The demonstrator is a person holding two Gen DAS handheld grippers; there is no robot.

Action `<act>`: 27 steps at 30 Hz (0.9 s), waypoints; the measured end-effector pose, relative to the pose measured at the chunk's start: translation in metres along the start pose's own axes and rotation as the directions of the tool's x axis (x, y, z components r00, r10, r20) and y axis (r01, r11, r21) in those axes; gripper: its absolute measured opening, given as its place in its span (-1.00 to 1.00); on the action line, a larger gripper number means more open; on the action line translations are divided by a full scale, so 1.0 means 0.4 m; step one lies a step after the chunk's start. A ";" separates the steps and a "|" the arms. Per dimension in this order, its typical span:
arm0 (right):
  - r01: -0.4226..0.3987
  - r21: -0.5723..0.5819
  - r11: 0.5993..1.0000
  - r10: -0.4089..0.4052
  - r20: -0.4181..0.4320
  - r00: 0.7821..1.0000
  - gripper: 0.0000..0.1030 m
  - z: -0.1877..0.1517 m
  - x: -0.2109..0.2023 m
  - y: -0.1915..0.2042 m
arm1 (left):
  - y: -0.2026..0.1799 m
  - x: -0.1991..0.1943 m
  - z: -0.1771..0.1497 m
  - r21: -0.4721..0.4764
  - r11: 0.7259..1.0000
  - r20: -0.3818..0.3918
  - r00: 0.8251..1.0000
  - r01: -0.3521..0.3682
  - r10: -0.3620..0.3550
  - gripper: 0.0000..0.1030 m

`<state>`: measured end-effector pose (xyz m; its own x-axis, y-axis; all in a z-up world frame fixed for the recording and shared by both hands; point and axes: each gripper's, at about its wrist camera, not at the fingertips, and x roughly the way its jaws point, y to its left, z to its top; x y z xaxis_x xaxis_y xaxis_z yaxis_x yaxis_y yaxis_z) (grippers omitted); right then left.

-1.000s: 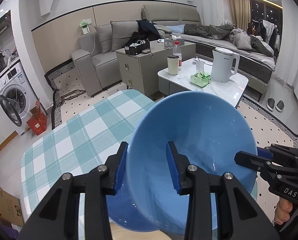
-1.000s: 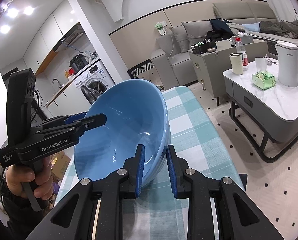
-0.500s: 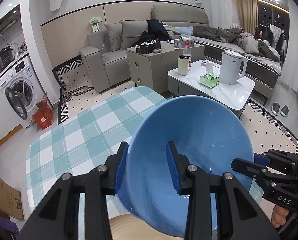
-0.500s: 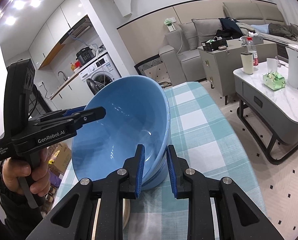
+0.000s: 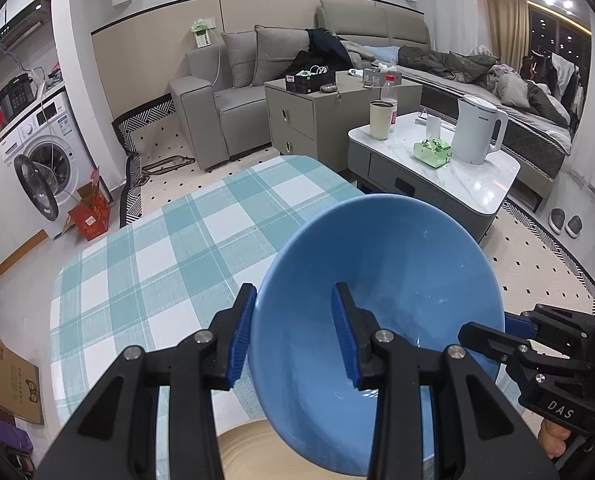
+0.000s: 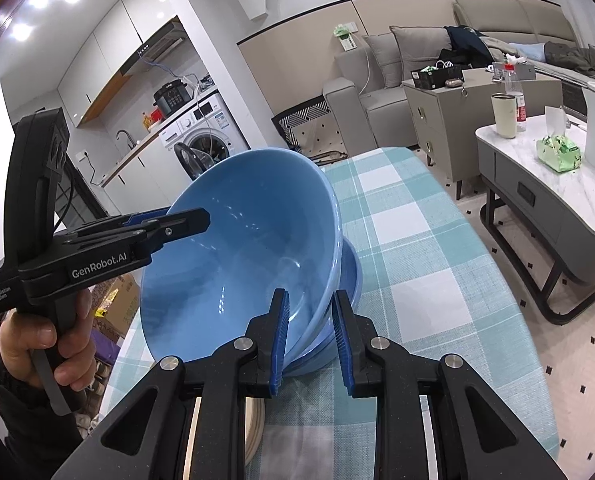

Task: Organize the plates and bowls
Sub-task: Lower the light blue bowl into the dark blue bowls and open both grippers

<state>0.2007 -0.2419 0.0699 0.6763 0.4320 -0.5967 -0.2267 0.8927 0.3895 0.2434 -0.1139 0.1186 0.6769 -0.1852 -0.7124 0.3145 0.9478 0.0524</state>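
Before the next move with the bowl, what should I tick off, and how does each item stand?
1. Left gripper shut on the blue bowl rim: ok.
2. Right gripper shut on the opposite rim: ok.
3. Bowl level: not ok, it is tilted.
4. Second blue bowl underneath to receive it, on the checked tablecloth: ok.
5. Held bowl clear of the lower one: cannot tell, the contact area is hidden.
6. Beige plate out of the way: cannot tell, mostly hidden.

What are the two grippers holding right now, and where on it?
Both hold the tilted blue bowl by its rim: the left gripper and the right gripper on opposite edges.
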 end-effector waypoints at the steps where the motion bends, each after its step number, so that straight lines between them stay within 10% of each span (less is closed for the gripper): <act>1: 0.002 -0.002 1.000 -0.002 -0.004 1.000 -0.56 0.000 0.008 0.001 | 0.003 0.003 -0.002 -0.003 1.000 -0.003 1.000 0.000 0.000 -0.28; 27: 0.027 0.017 0.999 -0.026 -0.047 0.999 -0.56 -0.022 0.079 0.002 | 0.032 0.085 -0.015 -0.040 0.999 -0.063 0.998 -0.012 0.009 -0.28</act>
<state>0.2155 -0.2265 0.0453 0.6481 0.4139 -0.6393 -0.1963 0.9019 0.3848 0.2664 -0.1063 0.0906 0.6366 -0.1596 -0.7545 0.2797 0.9595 0.0331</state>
